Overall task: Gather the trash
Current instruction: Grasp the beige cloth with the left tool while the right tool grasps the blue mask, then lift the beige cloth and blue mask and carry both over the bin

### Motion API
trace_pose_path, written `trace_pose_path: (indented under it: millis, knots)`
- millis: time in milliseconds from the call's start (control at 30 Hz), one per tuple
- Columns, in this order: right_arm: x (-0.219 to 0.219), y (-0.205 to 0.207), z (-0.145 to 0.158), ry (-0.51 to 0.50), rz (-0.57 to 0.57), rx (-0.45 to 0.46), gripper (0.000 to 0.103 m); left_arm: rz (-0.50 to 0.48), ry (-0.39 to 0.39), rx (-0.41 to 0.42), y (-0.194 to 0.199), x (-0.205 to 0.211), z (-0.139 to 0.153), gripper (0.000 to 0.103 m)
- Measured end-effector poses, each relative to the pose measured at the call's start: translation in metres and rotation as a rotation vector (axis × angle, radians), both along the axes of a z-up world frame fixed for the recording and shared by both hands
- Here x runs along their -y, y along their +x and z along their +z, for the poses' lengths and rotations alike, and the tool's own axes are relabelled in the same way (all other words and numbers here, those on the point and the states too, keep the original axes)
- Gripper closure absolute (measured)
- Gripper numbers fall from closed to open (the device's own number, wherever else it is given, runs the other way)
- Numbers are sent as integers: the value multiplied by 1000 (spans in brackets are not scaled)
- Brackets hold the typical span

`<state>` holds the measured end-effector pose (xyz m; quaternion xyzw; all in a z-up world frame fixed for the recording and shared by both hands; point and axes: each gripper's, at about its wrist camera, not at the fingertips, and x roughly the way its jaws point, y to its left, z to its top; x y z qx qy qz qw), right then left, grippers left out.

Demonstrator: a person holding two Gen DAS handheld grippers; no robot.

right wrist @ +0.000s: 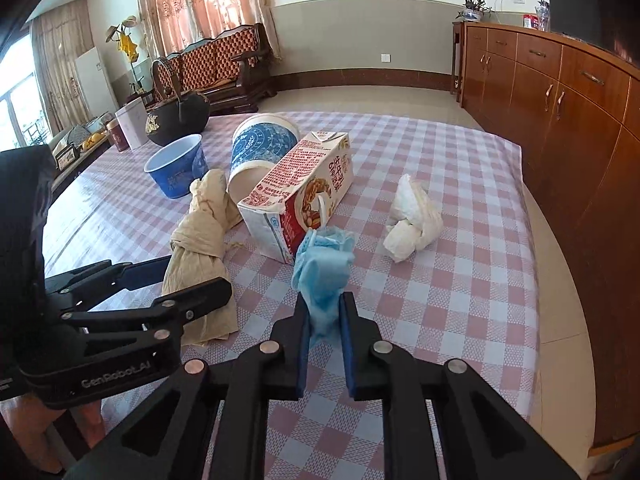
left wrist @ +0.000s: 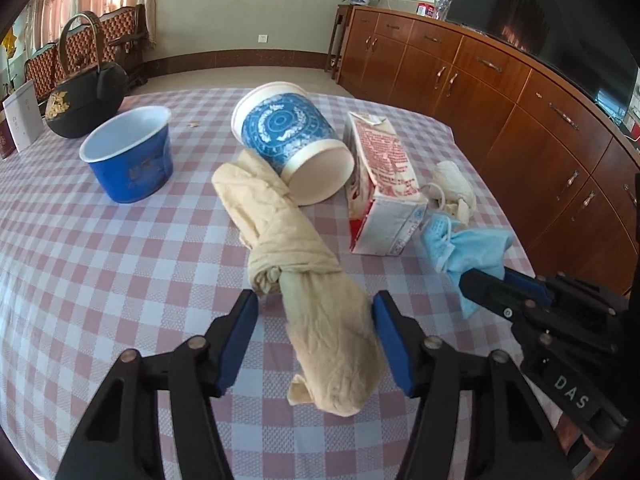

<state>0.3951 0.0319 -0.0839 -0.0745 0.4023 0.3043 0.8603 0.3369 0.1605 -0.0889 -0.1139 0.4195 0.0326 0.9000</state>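
My left gripper [left wrist: 316, 306] straddles the near end of a beige crumpled bundle [left wrist: 288, 232] lying on the checked tablecloth [left wrist: 120, 264]. Its right pad touches the bundle, while a gap shows at the left pad. My right gripper [right wrist: 324, 314] is shut on a blue face mask [right wrist: 324, 264], which bunches up between the pads. In the left wrist view the mask [left wrist: 468, 248] hangs from the right gripper [left wrist: 478, 280] by the table's right edge. Behind lie a red-and-white milk carton [right wrist: 304, 184], a tipped blue-patterned paper cup [left wrist: 288, 136] and a white tissue wad [right wrist: 412, 216].
A blue bowl [left wrist: 128, 156] stands upright at the left, with a black kettle [left wrist: 84, 100] behind it. Wooden cabinets [left wrist: 520, 120] run along the right, close to the table's edge. Boxes and tins [right wrist: 128, 124] stand at the far left of the table.
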Motion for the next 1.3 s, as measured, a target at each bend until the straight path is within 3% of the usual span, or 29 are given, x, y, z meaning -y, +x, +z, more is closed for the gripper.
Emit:
trace_pose_path:
  millis: [33,100,200,633,1300]
  knots:
    - [1,1,0,3,-3,-3,89,5,8,0,0,1,0,50]
    - [4,-1,1,6,-6,-3,89,2,8,-6,-2,0,1,77]
    - [8,-6,3,15,-12,0,89,-8,-7,13,-8,-2,4,85]
    - [40,-54,22,24,-55,35,89,-37,53,108,-83,2,34,88]
    - [121,-156,85,48,-158,161,89,-119,81,196,-149,53,76,88]
